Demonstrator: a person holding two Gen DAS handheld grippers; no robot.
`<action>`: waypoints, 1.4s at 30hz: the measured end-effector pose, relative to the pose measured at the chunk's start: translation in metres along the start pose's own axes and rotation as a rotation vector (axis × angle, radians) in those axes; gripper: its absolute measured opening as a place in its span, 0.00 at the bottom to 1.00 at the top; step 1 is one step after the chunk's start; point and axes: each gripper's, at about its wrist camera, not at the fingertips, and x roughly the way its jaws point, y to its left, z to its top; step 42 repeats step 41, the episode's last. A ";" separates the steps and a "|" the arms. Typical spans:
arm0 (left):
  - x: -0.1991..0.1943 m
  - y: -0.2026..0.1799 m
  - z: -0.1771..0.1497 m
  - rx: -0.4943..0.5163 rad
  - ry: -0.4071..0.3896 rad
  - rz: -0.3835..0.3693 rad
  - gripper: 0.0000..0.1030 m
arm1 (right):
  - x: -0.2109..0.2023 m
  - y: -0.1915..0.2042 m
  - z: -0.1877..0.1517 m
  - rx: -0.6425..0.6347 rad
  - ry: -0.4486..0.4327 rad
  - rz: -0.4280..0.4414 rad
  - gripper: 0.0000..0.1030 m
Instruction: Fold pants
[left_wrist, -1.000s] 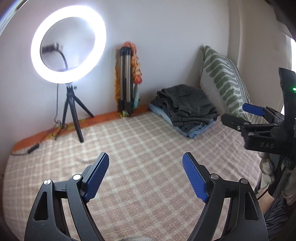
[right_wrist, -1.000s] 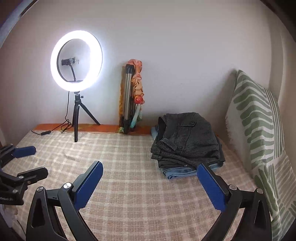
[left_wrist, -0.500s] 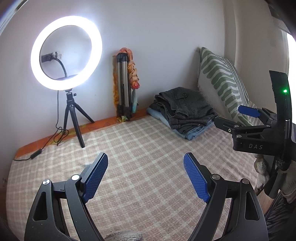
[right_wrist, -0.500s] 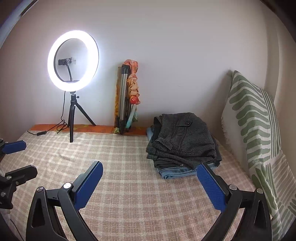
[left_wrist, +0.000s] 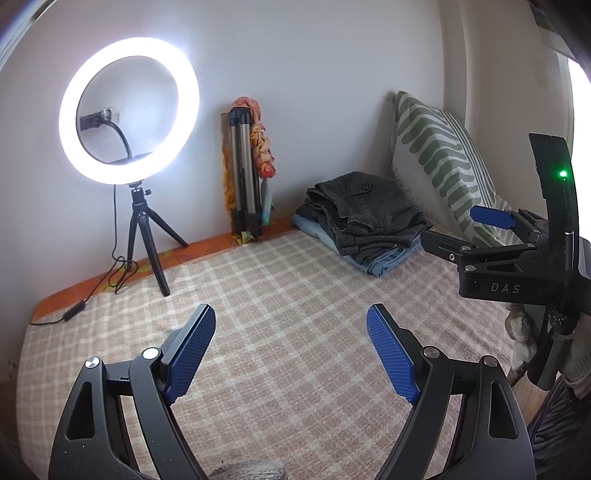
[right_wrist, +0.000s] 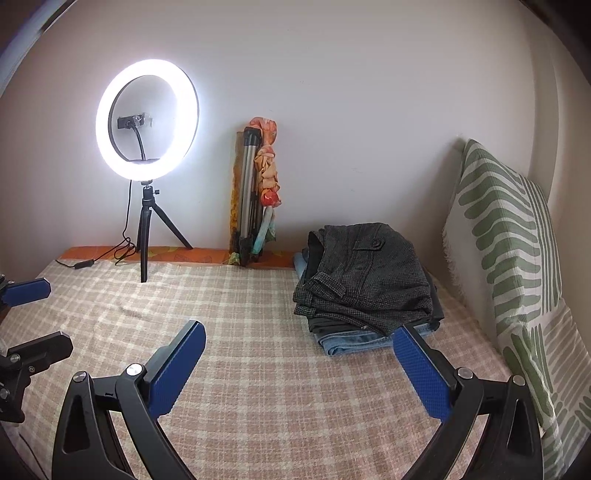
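Hovering above the checked bedspread (left_wrist: 280, 295), the left gripper (left_wrist: 291, 350) had its jaws spread wide and held nothing. The right gripper (right_wrist: 295, 363) was also released and empty, just in front of the pants (right_wrist: 369, 273). The pants lay folded in a stack at the far right of the bed, dark grey pair on top and jeans (right_wrist: 354, 338) at the bottom, next to the pillow (right_wrist: 509, 236). A ring light (right_wrist: 147, 120) stood by the wall.

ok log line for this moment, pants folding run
phase: between folds | left gripper: open, empty, over checked bedspread | right gripper: open, empty | pants stack: folded, grey pair on top, by green-patterned pillow | contact: none
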 end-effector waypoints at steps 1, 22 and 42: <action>0.000 0.000 0.000 0.001 0.000 0.001 0.82 | 0.000 0.000 0.000 -0.001 0.000 0.001 1.00; -0.006 0.000 0.002 0.000 -0.004 -0.002 0.82 | -0.003 0.003 0.000 -0.003 -0.009 -0.006 1.00; -0.008 0.002 0.003 -0.016 -0.008 -0.006 0.82 | -0.005 0.005 0.001 -0.008 -0.009 -0.002 1.00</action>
